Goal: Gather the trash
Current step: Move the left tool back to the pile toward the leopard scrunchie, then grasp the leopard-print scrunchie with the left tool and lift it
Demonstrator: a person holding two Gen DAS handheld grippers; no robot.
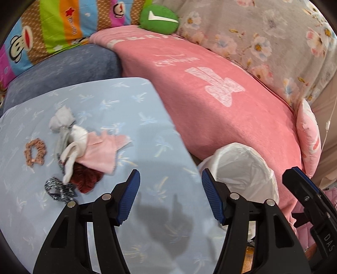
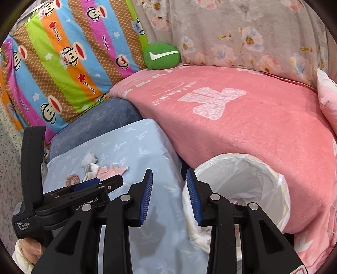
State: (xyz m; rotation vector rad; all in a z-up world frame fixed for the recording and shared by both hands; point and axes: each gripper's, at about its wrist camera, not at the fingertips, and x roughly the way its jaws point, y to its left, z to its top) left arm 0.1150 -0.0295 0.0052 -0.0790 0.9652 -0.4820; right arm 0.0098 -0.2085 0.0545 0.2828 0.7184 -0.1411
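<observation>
A small heap of scraps lies on a light blue cloth-covered surface (image 1: 130, 109): a pink scrap (image 1: 101, 151), white and grey tissue (image 1: 62, 120), a dark red piece (image 1: 86, 179), a black-and-white band (image 1: 59, 188) and a brown scrunchie (image 1: 34, 151). My left gripper (image 1: 170, 196) is open and empty, to the right of and nearer than the heap. A bin lined with a white bag (image 1: 242, 168) stands at the right; it also shows in the right wrist view (image 2: 242, 179). My right gripper (image 2: 169, 196) is open and empty, over the bin's left rim. The heap (image 2: 101, 168) shows farther off to the left.
A pink blanket (image 1: 221, 101) covers the seat behind the bin. A blue-grey cushion (image 1: 63, 69), a striped monkey-print pillow (image 2: 63, 59), a green round cushion (image 1: 159, 19) and floral fabric (image 1: 263, 38) lie farther back. The left gripper's body (image 2: 63, 200) shows in the right wrist view.
</observation>
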